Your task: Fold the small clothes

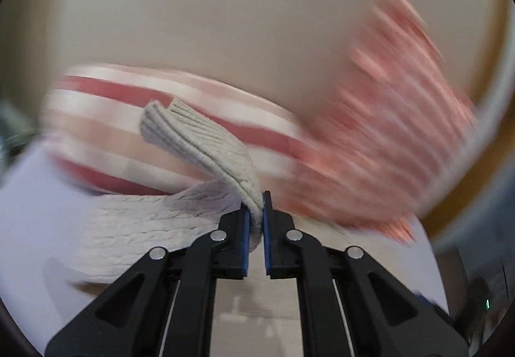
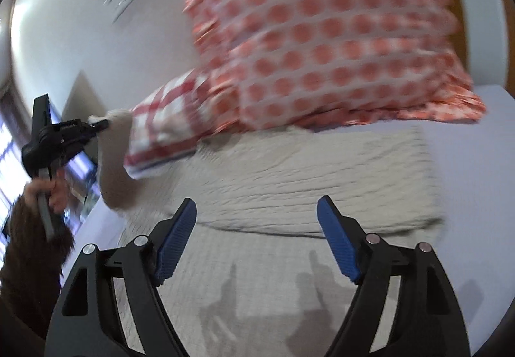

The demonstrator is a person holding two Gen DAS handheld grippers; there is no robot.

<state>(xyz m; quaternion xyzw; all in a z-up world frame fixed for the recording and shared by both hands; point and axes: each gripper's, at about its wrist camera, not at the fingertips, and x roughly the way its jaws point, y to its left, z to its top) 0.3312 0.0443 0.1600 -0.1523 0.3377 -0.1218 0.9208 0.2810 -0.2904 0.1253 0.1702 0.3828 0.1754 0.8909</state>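
Observation:
A cream ribbed knit garment (image 2: pixel 289 180) lies spread on the pale bed surface. My left gripper (image 1: pixel 256 222) is shut on its ribbed cuff (image 1: pixel 206 141) and holds that end lifted, the fabric trailing down to the left. In the right wrist view the left gripper (image 2: pixel 103 123) shows at far left, holding a hanging sleeve (image 2: pixel 112 170) above the bed. My right gripper (image 2: pixel 257 228) is open and empty, hovering just above the near part of the garment.
A red and white striped pillow (image 1: pixel 128 119) and a red dotted pillow (image 2: pixel 338 45) lean against the wall behind the garment. Bare pale sheet (image 2: pixel 466 164) lies to the right. A window (image 2: pixel 9 157) is at far left.

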